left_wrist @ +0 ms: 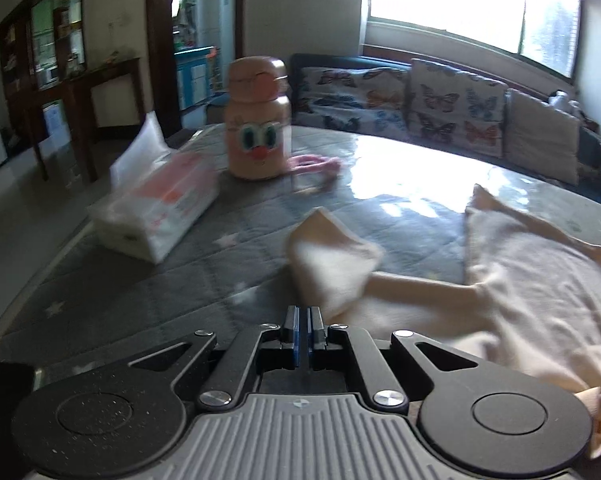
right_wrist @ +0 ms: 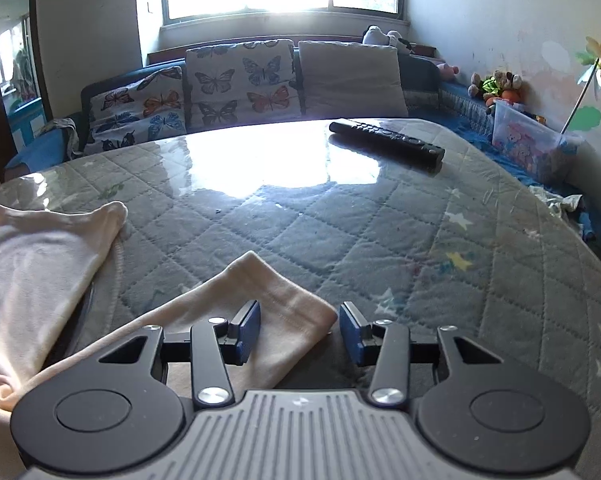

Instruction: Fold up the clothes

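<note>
1. Left of the cream garment (left_wrist: 520, 292), the tissue pack (left_wrist: 156, 216) and bottle (left_wrist: 256, 120) stood clear.
2. The left gripper (left_wrist: 303, 320) was pressed together, apparently empty, beside a sleeve (left_wrist: 332, 256).
3. The right gripper (right_wrist: 299, 330) stood apart over the other sleeve's cuff (right_wrist: 288, 312); gripping it looked next, for folding inward.

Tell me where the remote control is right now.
In the right wrist view the black remote control lies on the quilted table, far side and right of centre, near the glare patch and in front of the plain cushion.
</note>
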Available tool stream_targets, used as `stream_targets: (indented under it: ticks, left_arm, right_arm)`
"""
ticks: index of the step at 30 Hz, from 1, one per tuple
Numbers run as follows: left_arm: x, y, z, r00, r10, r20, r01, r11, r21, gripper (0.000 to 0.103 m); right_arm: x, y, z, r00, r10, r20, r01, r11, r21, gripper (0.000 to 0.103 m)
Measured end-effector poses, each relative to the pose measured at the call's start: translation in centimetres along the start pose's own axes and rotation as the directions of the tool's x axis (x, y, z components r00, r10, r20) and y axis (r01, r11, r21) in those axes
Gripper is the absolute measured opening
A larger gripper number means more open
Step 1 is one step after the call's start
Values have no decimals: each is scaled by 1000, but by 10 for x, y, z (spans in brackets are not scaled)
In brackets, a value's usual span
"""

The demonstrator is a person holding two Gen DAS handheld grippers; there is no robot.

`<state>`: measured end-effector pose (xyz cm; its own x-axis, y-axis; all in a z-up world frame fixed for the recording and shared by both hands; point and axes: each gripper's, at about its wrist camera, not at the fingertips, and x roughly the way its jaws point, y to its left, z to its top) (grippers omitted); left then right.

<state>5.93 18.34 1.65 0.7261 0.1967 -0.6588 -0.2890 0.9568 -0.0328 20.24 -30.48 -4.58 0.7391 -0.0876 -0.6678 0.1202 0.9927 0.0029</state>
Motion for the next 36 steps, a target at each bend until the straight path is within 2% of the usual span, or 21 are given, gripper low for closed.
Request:
stream_targets:
  ticks: [3, 6, 9, 10, 11, 15, 18, 22, 24, 26, 30, 33, 36]
  left_arm:
    - [-2, -22, -1, 996, -84, -7, 84, 995, 54, 5]
    - [-8, -48, -9, 985, -171, -27, 173, 975, 139, 9]
    - [-20, -66, -15, 968, -249, -32, 250, 948, 194, 21]
    - [-25, -72, -17, 961, -275, -33, 275, 938, 211, 31]
    - [-29, -78, -19, 953, -300, -35, 300, 926, 229, 35]
    - [-46, -94, -26, 924, -381, -35, 374, 881, 288, 43]
    - [-51, -106, -34, 910, -412, -44, 401, 850, 341, 44]
    - [-42, -115, -44, 911, -405, -79, 404, 839, 364, 43]
    - [-38, -115, -48, 911, -402, -92, 407, 840, 359, 32]
    - [-37, -114, -50, 909, -406, -95, 412, 838, 357, 14]
    - [-41, -113, -54, 910, -408, -76, 407, 839, 361, 6]
    - [-46, -113, -56, 909, -412, -63, 405, 839, 363, 5]
    - [-49, -111, -58, 908, -414, -60, 406, 839, 363, 5]
  right_arm:
    - [1, -5, 0, 999, -40, 1, 40, 999, -5, 44]
    - [0, -12, 0, 998, -57, -4, 57, 998, -4, 44]
    - [-7, -9, -1, 997, -72, 1, 72, 997, -35, 44]
    - [-11, -7, -2, 998, -61, 3, 61, 997, -42, 44]
    - [-16, -5, -1, 999, -40, 6, 40, 998, -50, 44]
    - [-37, 10, -2, 998, 59, 13, -58, 994, -91, 44]
    - [-58, 30, -3, 983, 184, 4, -182, 974, -137, 44]
    - [-83, 60, -9, 938, 345, -25, -343, 917, -206, 45]
    - [-96, 83, -18, 897, 437, -62, -437, 862, -256, 45]
    - [-105, 100, -24, 868, 489, -90, -492, 817, -300, 45]
    - [-124, 142, -40, 798, 576, -175, -594, 706, -386, 45]
    - [-129, 165, -52, 772, 592, -231, -627, 653, -425, 43]
    - [-128, 177, -63, 761, 593, -262, -640, 621, -453, 41]
